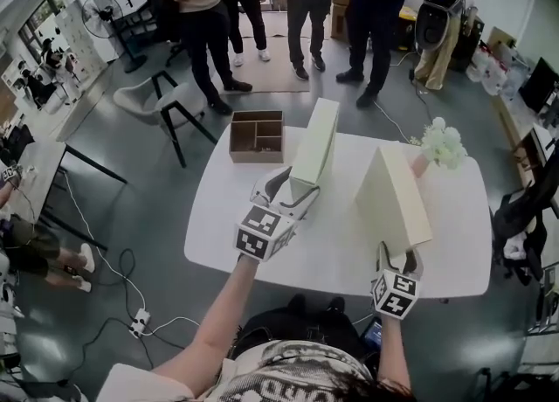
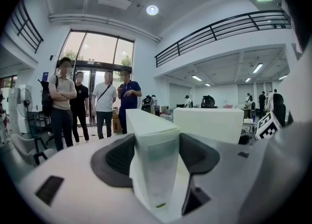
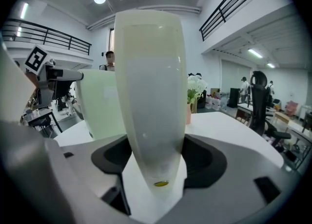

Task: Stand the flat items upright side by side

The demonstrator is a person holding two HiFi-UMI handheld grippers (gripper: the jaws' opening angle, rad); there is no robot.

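Two flat cream boxes stand on their long edges on the white table [image 1: 227,225], a gap between them. The left box [image 1: 316,142] runs away from me; my left gripper [image 1: 293,186] is shut on its near end, pads against both faces [image 2: 151,135]. The right box [image 1: 393,195] leans slightly and angles to the right. My right gripper [image 1: 397,258] is shut on its near lower end [image 3: 151,82]. From each gripper view the other box shows beside the held one: the right box [image 2: 209,123] and the left box [image 3: 100,103].
A brown wooden compartment tray [image 1: 257,135] sits at the table's far left corner. White flowers in a pink vase [image 1: 441,142] stand at the far right. Several people [image 1: 210,16] stand beyond the table, and a chair [image 1: 162,99] is at the left.
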